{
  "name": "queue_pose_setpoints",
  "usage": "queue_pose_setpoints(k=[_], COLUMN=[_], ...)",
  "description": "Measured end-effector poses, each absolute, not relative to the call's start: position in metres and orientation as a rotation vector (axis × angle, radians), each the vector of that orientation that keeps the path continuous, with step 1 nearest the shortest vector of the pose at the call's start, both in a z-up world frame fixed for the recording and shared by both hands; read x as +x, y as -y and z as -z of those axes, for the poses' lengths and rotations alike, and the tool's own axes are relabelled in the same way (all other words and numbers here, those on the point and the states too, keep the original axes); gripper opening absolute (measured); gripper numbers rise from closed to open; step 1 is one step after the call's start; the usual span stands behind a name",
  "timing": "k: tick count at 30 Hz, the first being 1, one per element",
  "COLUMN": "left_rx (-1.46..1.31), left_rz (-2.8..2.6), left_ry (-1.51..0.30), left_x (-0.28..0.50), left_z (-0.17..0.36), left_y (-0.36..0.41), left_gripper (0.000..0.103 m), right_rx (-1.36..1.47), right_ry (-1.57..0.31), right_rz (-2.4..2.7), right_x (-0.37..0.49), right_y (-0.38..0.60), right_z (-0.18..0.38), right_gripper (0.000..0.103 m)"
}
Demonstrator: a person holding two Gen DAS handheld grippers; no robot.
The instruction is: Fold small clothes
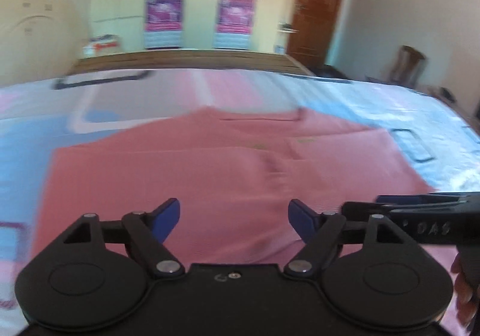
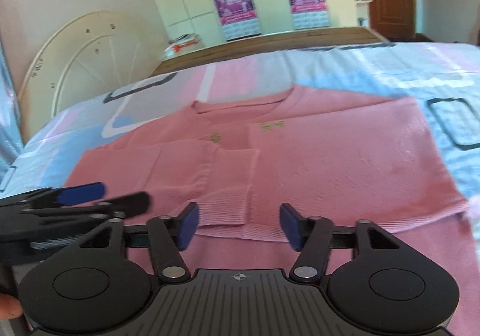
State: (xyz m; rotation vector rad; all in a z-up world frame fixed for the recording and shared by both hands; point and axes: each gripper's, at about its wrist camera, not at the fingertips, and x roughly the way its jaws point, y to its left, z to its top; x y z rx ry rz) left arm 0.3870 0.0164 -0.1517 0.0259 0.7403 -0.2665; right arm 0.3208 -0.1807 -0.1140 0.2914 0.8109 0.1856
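Sweater [image 2: 315,161], pink and ribbed, is lying flat on the bed [image 2: 390,71], neckline pointing away toward the wardrobe, with both sleeves [image 2: 210,180] already lying folded in across the chest, cuffs pointing toward the hem [image 2: 240,234]. Both claws are hovering over the near edge of the garment, side by side. The left claw [image 1: 234,219] is standing wide with nothing between its blue pads, and only pink knit is showing beneath it. The right claw [image 2: 238,226] is also standing fairly wide and empty, poised just above the hem where a sleeve cuff ends.

Judging by this layout, the step in hand is taking the hem to bring the lower half up toward the neckline. To do it well, each claw should be pinching the hem near its own bottom corner, well apart from the other, and catching both layers of knit, so the fold line is running straight. Right now they are sitting close together near the middle, which is risking a sagging, bunched fold. Lifting low and evenly should be keeping the tucked sleeves from sliding out.
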Motion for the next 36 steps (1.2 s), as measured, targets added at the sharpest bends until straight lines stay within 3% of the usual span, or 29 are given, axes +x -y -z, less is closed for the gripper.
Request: queue_pose_setpoints(k=[7,10,11,16,22,28,30,31,36], left_rx=[0.037,0.042,0.050,0.090,0.140,0.162,0.168,0.151,0.100], left_rz=[0.046,-0.005,-0.015,-0.081,-0.112,-0.112,-0.101,-0.094,-0.079], left_ry=[-0.773,-0.794,-0.799,-0.809,-0.781,-0.734,-0.725,-0.738,-0.760], left_x=[0.370,0.360,0.358,0.352,0.362,0.371,0.368,0.368,0.367], left_z=[0.158,0.165,0.168,0.176,0.185,0.189,0.191,0.194,0.190], left_y=[-0.076,-0.092,-0.094,-0.096,-0.094,-0.091,-0.092,-0.094,-0.103], left_gripper=[0.078,0.078,0.078,0.078,0.077,0.063,0.022,0.016,0.012], right_rx=[0.352,0.343,0.352,0.272,0.116,0.108,0.092,0.075,0.030], right_ry=[-0.895,-0.888,-0.883,-0.862,-0.673,-0.735,-0.778,-0.793,-0.880], right_rz=[-0.223,-0.220,-0.222,-0.267,-0.209,-0.089,-0.059,-0.050,-0.037], right_x=[0.341,0.350,0.351,0.357,0.339,0.340,0.339,0.339,0.340], right_y=[0.170,0.165,0.164,0.150,0.167,0.211,0.215,0.216,0.213], right_z=[0.140,0.141,0.141,0.133,0.088,0.107,0.123,0.129,0.153], right_gripper=[0.062,0.036,0.020,0.012,0.003,0.003,0.003,0.003,0.003])
